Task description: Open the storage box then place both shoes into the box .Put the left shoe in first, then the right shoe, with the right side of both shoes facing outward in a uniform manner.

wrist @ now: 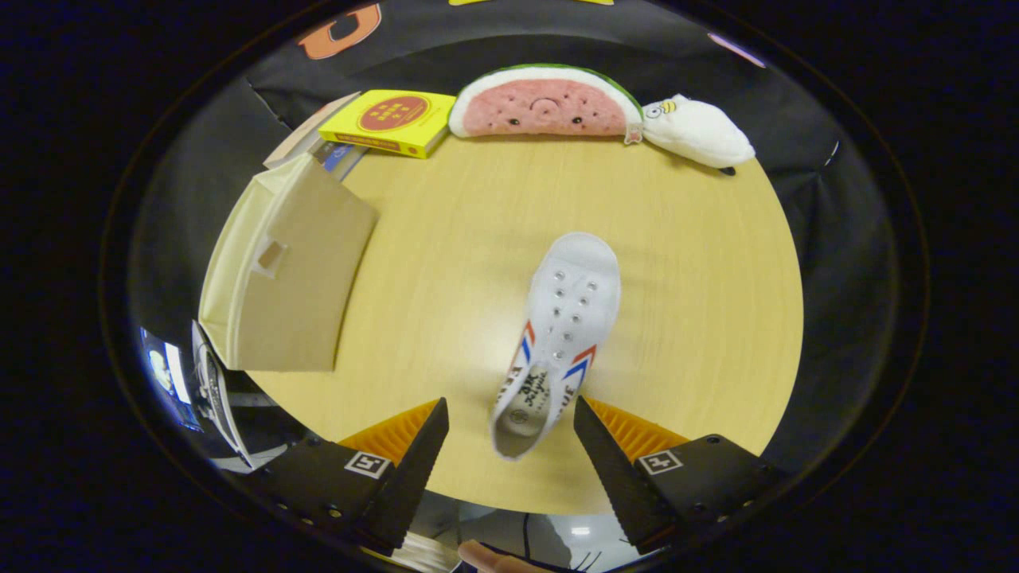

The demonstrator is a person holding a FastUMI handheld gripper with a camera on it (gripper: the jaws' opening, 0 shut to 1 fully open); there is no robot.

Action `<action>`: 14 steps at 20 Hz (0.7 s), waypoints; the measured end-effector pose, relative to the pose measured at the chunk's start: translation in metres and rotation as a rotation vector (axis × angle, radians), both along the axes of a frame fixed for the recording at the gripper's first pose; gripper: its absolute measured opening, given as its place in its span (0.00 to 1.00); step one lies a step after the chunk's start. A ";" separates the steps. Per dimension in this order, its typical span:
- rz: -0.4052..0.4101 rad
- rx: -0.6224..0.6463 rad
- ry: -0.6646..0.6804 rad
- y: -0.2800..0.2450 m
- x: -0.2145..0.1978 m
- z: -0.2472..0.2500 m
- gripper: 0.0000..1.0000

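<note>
Tabletop (pixel 446 263): 1 shoe (pixel 561 334) between spread hand-held gripper (pixel 509 422) fingers.

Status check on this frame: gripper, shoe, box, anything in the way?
Gripper open, fingers either side of the white shoe's heel, not touching. Storage box stands off beside it, apparently open. Table path between them unobstructed; plush toys and yellow book far beyond.

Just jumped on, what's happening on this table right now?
A person's handheld gripper hovers over a white shoe on the round table, fingers open with the shoe's heel between them, not touching. The beige storage box stands beyond the fingers to one side. A watermelon plush lies at the table's far edge.
</note>
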State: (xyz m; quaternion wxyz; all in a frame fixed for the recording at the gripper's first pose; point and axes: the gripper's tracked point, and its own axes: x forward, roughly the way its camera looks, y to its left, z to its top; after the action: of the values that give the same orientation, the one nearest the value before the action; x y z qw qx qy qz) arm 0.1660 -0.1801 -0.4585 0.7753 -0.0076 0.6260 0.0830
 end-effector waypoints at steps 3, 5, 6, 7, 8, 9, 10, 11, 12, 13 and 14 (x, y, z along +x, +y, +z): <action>0.002 -0.029 0.028 -0.018 0.002 -0.023 0.96; -0.001 -0.052 0.043 -0.024 0.005 -0.038 0.96; -0.006 -0.078 0.042 -0.030 0.009 -0.045 0.97; -0.016 -0.112 0.025 -0.036 0.015 -0.051 0.97; -0.030 -0.148 0.005 -0.043 0.022 -0.056 0.97; -0.037 -0.153 0.017 -0.046 0.022 -0.059 0.98; -0.049 -0.143 0.016 -0.045 0.022 -0.065 0.98; -0.060 -0.144 0.012 -0.048 0.023 -0.066 0.98; -0.065 -0.121 0.008 -0.047 0.024 -0.067 0.96; -0.068 -0.101 0.004 -0.045 0.024 -0.069 0.93; -0.063 -0.070 0.001 -0.041 0.024 -0.069 0.81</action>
State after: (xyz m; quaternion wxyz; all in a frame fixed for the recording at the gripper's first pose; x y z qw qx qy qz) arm 0.1895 -0.2211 -0.5278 0.7767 -0.0149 0.6287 0.0367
